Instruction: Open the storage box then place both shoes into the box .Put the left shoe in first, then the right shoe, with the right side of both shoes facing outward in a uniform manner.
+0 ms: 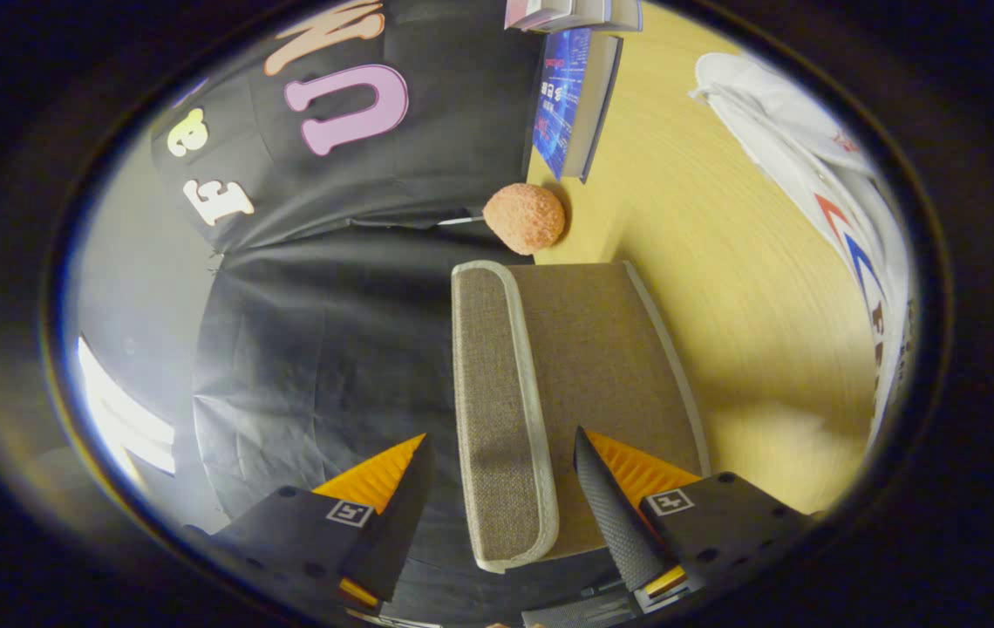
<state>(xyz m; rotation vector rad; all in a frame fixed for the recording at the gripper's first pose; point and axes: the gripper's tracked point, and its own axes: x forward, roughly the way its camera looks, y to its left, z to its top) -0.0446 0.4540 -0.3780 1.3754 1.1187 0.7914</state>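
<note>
The gripper (pixel 497 488) was held wide open astride the lid edge of the brown fabric storage box (pixel 593 349), apparently to open it, with a fuzzy orange ball (pixel 524 218), books (pixel 571 96) and a white shoe (pixel 793 139) set beyond on the wooden table (pixel 724 262).

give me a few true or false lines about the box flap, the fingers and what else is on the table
1. The gripper has its fingers spread, with the flap of the storage box between them. True.
2. Both fingers press on the flap. False: gaps show on each side of it.
3. A fuzzy orange ball lies beyond the box. True.
4. A blue book lies flat on top of the box. False: it stands on the table, past the ball.
5. A shoe sits between the fingers. False: a white shoe lies off to the right, apart from the box.
</note>
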